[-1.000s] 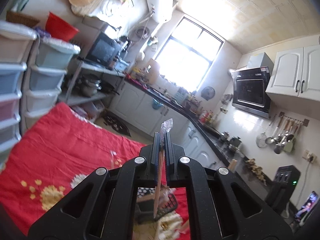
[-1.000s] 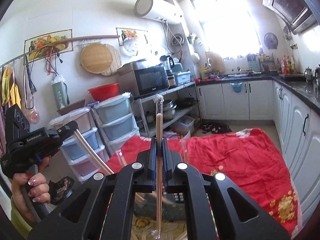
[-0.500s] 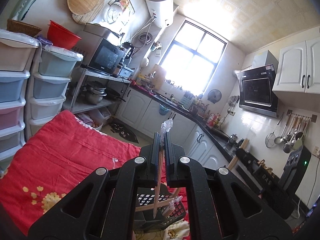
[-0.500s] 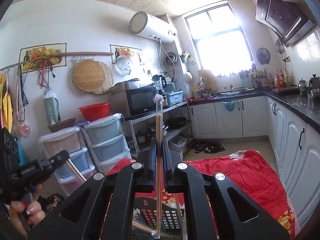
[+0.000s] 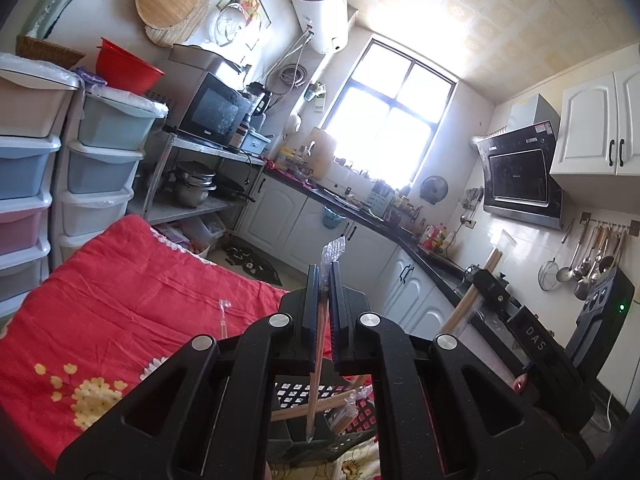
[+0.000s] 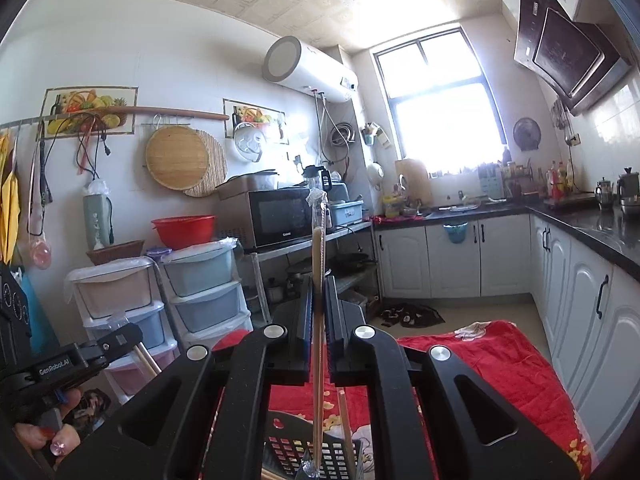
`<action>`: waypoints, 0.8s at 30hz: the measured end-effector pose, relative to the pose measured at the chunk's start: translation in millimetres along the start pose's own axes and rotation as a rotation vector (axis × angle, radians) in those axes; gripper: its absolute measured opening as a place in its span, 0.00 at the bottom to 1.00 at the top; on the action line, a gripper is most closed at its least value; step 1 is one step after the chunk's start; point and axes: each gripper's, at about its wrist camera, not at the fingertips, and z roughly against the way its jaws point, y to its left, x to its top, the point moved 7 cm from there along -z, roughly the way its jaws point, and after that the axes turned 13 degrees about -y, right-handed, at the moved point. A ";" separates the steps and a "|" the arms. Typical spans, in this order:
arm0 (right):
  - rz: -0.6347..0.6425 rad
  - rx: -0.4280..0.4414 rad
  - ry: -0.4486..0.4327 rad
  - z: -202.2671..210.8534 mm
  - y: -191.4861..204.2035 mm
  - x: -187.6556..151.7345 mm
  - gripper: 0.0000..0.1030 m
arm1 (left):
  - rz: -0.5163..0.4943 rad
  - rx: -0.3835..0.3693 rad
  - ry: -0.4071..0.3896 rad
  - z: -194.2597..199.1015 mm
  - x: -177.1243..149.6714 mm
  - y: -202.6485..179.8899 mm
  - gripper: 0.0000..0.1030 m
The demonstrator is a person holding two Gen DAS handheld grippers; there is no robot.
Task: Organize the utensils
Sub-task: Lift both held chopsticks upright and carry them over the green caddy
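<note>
Chopsticks in plastic sleeves all round: the left gripper is pinching one wrapped chopstick between its pads, stick nearly upright, its lower tip hanging over the dark slotted basket. Right gripper is clamped on its own wrapped chopstick the same way, bottom end down over that basket. A couple more sleeved sticks already lie in there, leaning across each other. One loose wrapped stick lies further off on the red floral blanket. Around it all: white cabinets, stacked plastic drawers, microwave on a metal shelf, bright window.
</note>
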 end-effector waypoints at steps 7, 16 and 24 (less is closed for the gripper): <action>0.030 0.005 -0.008 -2.9 2.7 -11.7 0.06 | -0.018 0.001 -0.007 -4.2 -9.6 2.4 0.02; 0.055 -0.022 0.017 -8.1 1.5 -33.0 0.06 | -0.026 -0.002 0.002 -5.3 -27.3 9.9 0.02; 0.051 -0.031 0.056 -14.8 0.4 -57.4 0.06 | -0.009 -0.014 0.030 -5.8 -42.9 16.1 0.02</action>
